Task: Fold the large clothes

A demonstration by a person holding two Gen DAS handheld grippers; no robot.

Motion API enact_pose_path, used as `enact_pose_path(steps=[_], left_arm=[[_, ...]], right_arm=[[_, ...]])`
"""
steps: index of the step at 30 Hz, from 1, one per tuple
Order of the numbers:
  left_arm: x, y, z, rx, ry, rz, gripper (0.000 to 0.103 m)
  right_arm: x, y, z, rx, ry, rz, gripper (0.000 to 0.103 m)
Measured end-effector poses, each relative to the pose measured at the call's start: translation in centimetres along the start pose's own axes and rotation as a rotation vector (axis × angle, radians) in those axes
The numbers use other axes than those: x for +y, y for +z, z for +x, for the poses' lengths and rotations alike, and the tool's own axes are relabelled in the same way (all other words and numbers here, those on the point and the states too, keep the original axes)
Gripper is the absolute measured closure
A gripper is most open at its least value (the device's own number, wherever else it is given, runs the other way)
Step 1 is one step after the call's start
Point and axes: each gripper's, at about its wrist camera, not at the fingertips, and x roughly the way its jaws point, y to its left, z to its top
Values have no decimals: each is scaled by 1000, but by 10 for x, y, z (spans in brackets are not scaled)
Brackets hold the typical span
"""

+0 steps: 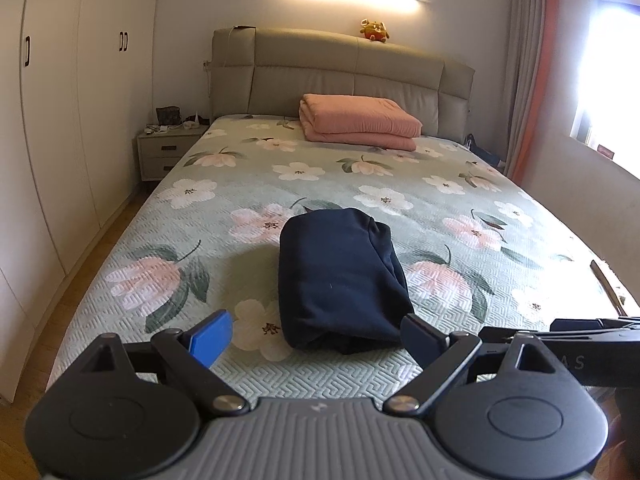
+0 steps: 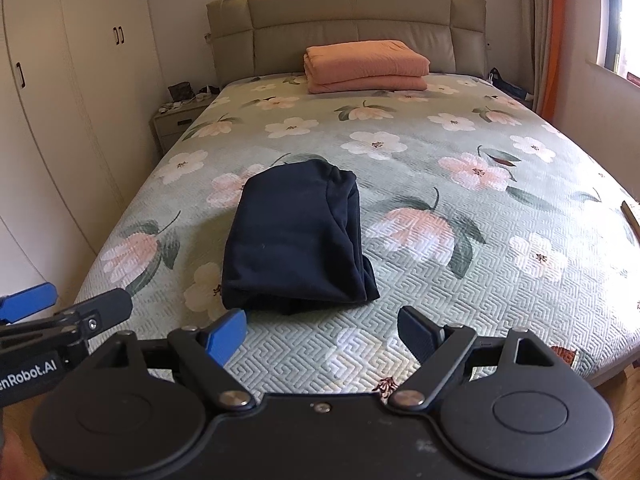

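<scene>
A dark navy garment (image 1: 340,276) lies folded into a compact bundle on the floral bed cover (image 1: 460,208); it also shows in the right wrist view (image 2: 294,240). My left gripper (image 1: 316,338) is open and empty, its fingers spread at the bundle's near end, just short of it. My right gripper (image 2: 320,334) is open and empty, a little nearer the foot of the bed than the bundle. The left gripper's fingers (image 2: 84,312) show at the left edge of the right wrist view. Part of the right gripper (image 1: 580,332) shows at the right of the left wrist view.
A folded pink blanket (image 1: 356,120) lies by the padded headboard (image 1: 344,64), with a plush toy (image 1: 374,30) on top of it. A bedside table (image 1: 168,152) and white wardrobes (image 1: 60,120) stand on the left. Curtain and window (image 1: 600,72) are on the right.
</scene>
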Motion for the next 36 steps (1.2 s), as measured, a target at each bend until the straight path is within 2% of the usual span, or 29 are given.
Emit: enact_pose_path(steps=[36], left_arm=[[5, -1, 3, 21, 8, -6, 10]], right_arm=[[-10, -5, 6, 26, 23, 8, 4]])
